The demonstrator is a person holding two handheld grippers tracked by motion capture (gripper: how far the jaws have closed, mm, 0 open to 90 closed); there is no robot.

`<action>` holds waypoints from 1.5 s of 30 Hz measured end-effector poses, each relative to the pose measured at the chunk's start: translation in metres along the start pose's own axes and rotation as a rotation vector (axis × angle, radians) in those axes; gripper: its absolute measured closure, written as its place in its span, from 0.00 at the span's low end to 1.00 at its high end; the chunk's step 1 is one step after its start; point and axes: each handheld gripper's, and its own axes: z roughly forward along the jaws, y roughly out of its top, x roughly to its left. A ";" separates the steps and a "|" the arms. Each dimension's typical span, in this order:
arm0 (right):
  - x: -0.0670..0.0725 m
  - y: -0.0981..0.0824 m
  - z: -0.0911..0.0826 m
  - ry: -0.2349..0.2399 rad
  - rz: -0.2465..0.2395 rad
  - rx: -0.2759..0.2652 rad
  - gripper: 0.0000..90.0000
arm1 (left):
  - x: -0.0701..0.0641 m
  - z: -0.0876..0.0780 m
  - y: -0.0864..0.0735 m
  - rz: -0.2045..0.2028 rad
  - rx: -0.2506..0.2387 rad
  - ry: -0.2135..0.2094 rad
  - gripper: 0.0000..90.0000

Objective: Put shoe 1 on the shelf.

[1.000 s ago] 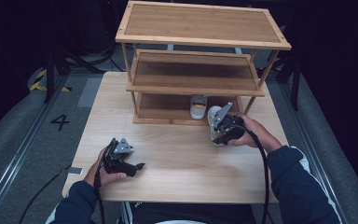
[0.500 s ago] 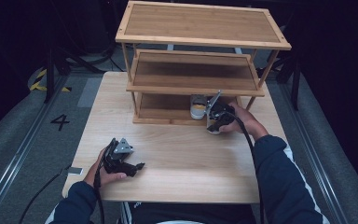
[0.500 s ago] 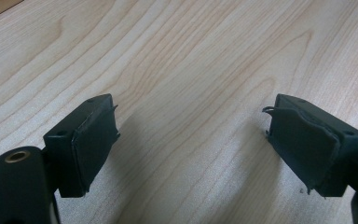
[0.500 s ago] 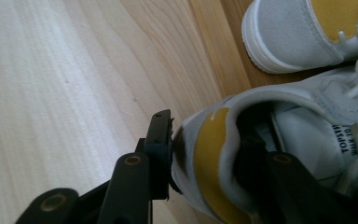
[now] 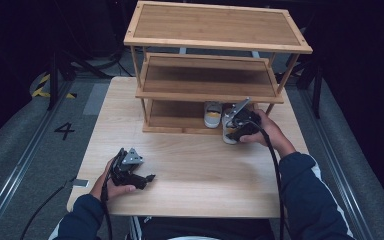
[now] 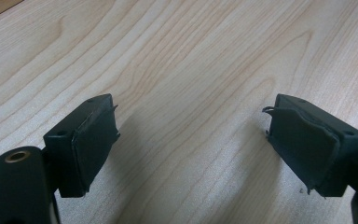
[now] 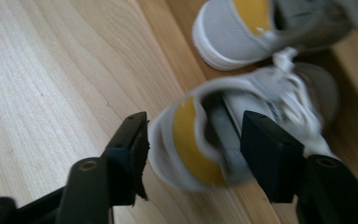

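My right gripper (image 7: 193, 140) jaws spread, straddling heel of near shoe (image 7: 242, 126) at bottom shelf (image 5: 172, 122) front edge, not clenched. Risk: off-centre bite, shoe twists, knocks second shoe (image 7: 261, 28). Left gripper (image 6: 191, 149) released, idle over counter (image 5: 205, 175).

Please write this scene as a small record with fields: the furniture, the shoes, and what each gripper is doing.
furniture: wooden shelf rack standing on a table
shoes: two small grey shoes; far shoe on the bottom shelf, near shoe at the shelf's front edge
right gripper: open, jaws either side of the near shoe's heel
left gripper: open, low over bare table
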 end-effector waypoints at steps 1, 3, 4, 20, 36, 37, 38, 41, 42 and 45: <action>0.002 -0.006 -0.005 -0.020 0.034 -0.034 0.46 | 0.000 0.000 0.000 0.000 0.000 0.000 0.17; 0.006 -0.016 -0.012 -0.036 0.079 -0.076 0.44 | 0.000 0.000 0.000 0.000 0.000 0.000 0.17; 0.008 -0.022 -0.014 -0.053 0.102 -0.097 0.42 | 0.000 0.000 0.000 0.000 0.000 0.000 0.17; 0.014 -0.055 0.020 -0.055 0.376 -0.147 0.30 | 0.000 0.001 0.000 -0.007 -0.001 -0.001 0.17; -0.004 -0.043 0.036 -0.116 0.386 -0.194 0.35 | 0.000 0.000 0.000 -0.005 -0.002 0.001 0.17; -0.005 -0.043 0.036 -0.119 0.388 -0.197 0.35 | 0.000 0.000 0.000 -0.005 -0.002 0.001 0.17; -0.007 -0.043 0.036 -0.119 0.396 -0.204 0.36 | 0.000 0.000 0.000 -0.005 -0.002 0.001 0.17; -0.010 -0.042 0.036 -0.144 0.397 -0.224 0.36 | 0.000 0.000 0.000 -0.006 -0.001 0.002 0.17; -0.011 -0.041 0.036 -0.156 0.396 -0.226 0.37 | 0.000 0.000 0.000 -0.006 -0.001 0.002 0.17; -0.013 -0.039 0.041 -0.165 0.400 -0.209 0.37 | 0.000 0.000 0.000 -0.006 -0.001 0.002 0.17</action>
